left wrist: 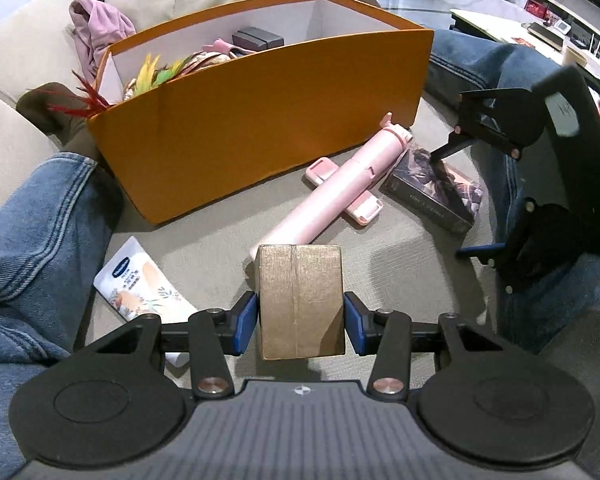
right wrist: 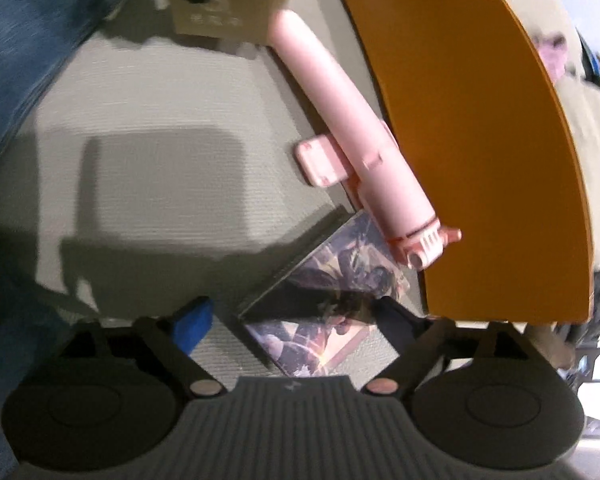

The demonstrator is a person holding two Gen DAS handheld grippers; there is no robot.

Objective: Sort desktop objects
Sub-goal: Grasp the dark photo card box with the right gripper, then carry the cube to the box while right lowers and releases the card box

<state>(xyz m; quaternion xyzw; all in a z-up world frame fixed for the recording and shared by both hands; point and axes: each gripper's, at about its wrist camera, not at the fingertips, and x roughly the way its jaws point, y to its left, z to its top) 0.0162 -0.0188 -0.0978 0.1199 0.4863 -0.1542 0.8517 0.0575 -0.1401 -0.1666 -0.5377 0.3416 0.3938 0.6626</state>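
Observation:
My left gripper (left wrist: 300, 316) is shut on a small brown cardboard box (left wrist: 300, 300), its blue pads (left wrist: 246, 322) pressing on both sides. The same box shows blurred at the top of the right wrist view (right wrist: 228, 0). A pink selfie stick (left wrist: 340, 188) (right wrist: 340, 120) lies slantwise in front of the orange storage box (left wrist: 260, 128) (right wrist: 480, 140). Its head rests on a dark printed box (left wrist: 432, 192) (right wrist: 340, 280). My right gripper (left wrist: 460, 204) (right wrist: 296, 320) stands wide open over that dark box, one corner between the fingers, the blue pad (right wrist: 192, 320) clear of it.
The orange box holds coloured feathers (left wrist: 152, 76), a dark case (left wrist: 258, 40) and pink items. A white cream tube (left wrist: 140, 280) lies left of my left gripper. A person's jeans-clad legs (left wrist: 32, 248) flank the grey cushion surface (left wrist: 204, 240) on both sides.

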